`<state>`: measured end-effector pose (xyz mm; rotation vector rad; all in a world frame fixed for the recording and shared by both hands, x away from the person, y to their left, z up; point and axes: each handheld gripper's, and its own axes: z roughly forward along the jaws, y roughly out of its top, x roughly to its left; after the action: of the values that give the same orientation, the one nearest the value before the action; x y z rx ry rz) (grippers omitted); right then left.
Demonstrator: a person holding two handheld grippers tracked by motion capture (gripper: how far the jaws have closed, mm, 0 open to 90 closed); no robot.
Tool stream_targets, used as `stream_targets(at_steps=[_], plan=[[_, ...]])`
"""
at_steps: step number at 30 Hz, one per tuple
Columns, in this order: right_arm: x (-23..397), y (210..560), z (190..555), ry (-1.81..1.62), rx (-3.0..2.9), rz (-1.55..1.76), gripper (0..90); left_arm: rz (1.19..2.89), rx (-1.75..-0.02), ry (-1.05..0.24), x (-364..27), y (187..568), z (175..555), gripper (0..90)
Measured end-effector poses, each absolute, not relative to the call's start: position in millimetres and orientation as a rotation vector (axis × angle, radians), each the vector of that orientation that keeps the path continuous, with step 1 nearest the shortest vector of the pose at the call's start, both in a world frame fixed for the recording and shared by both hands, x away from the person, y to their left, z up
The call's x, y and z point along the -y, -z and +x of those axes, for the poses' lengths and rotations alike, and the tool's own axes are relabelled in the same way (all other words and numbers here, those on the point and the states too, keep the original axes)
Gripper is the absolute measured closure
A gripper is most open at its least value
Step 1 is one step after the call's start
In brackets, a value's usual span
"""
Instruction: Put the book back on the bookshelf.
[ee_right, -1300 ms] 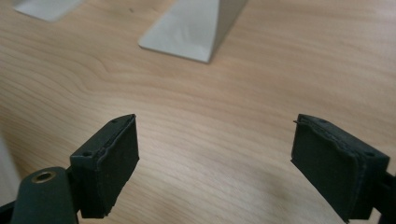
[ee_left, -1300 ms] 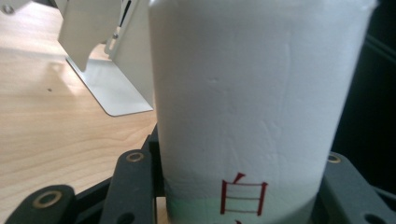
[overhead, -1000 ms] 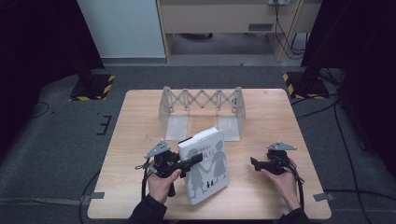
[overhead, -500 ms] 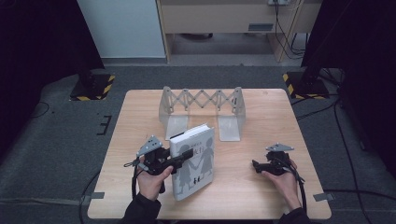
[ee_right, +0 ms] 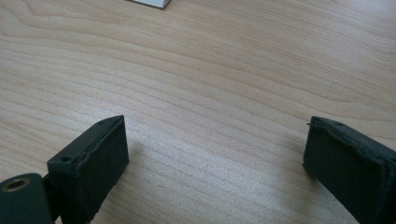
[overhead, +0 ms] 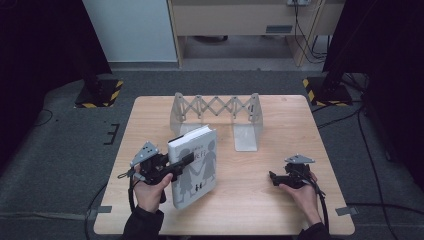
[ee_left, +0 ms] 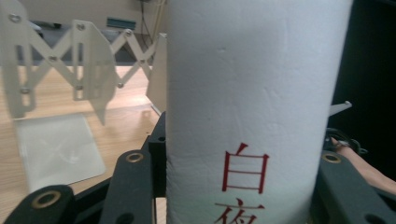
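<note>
The left gripper (overhead: pixel 184 161) is clamped on the spine of a white book (overhead: pixel 195 167), standing it up at the table's (overhead: pixel 280 215) front left; next, probably, it goes between the expanding bookend rack's (overhead: pixel 216 107) plates behind. The right gripper (overhead: pixel 274 179) rests empty, jaws wide, likely free to steady

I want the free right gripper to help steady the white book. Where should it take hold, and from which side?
Probably the book's open page edge, approached from the person's right. The left gripper already clamps the spine side, and the book stands tilted on its lower edge, so that far edge faces the open right gripper.
</note>
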<state>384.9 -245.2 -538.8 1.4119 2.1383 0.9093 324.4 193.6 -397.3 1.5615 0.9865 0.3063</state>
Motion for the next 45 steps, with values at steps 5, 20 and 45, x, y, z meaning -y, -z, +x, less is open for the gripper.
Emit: stream_targets(at_steps=[5,20,45], plan=[[245.2,538.8,385.0,-0.910,-2.139,1.412,6.8,1.560,-1.011,-0.329,-200.2,396.9,326.7,52.1],[244.7,538.7,384.8,-0.906,-2.141,1.415,6.3,1.514,-1.057,-0.413,-224.8,379.0,341.7,52.1],[244.2,539.1,385.2,-0.902,-2.139,1.410,5.5,1.496,-1.163,-0.564,-208.8,374.7,418.2,52.2]])
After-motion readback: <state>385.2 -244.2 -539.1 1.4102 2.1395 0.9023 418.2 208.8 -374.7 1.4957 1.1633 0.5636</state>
